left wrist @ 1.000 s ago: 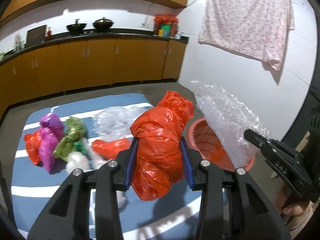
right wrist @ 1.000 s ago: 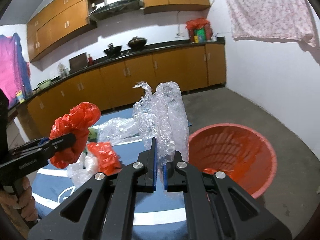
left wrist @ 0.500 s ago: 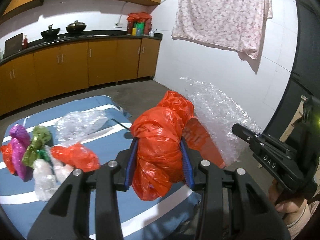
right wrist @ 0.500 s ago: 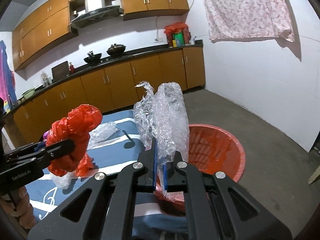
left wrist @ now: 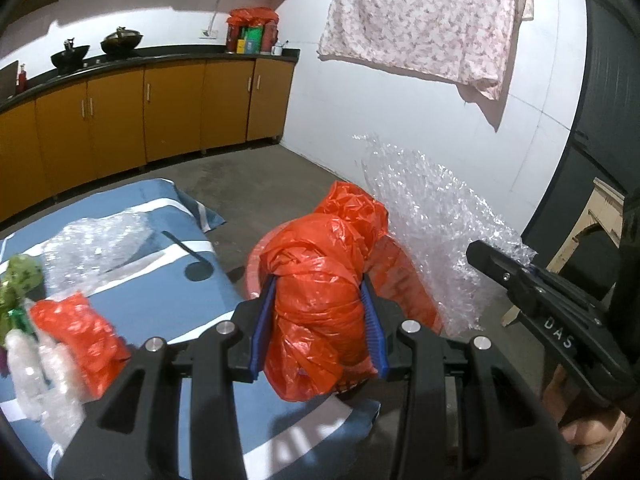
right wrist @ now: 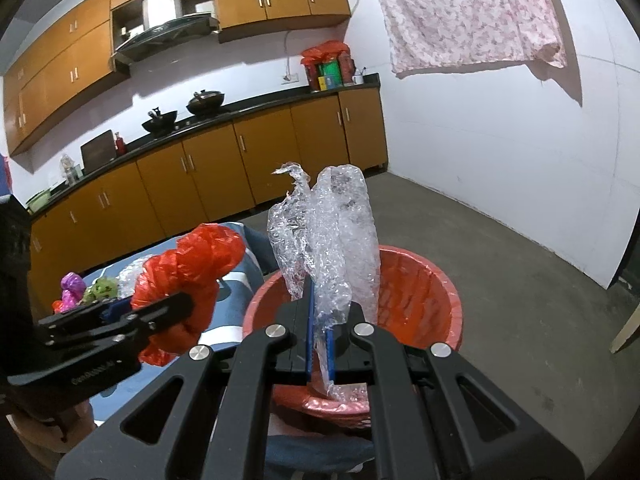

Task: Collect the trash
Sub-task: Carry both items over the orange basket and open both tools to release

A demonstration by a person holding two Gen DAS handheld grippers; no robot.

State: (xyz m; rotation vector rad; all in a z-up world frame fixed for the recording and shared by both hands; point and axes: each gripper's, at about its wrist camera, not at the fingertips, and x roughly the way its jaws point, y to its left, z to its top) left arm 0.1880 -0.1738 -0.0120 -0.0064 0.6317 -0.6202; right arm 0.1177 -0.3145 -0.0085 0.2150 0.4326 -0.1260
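My left tool [left wrist: 318, 320] grips a knotted orange plastic bag [left wrist: 320, 280] between its blue pads, held over the near rim of the red basket [right wrist: 420, 304]. My right tool [right wrist: 320, 340] is pinched tight on a crumpled sheet of bubble wrap [right wrist: 336, 240] standing above the same basket. The basket sits on the floor at the corner of the blue striped mat [left wrist: 168, 276], where more bags [left wrist: 80, 332] lie.
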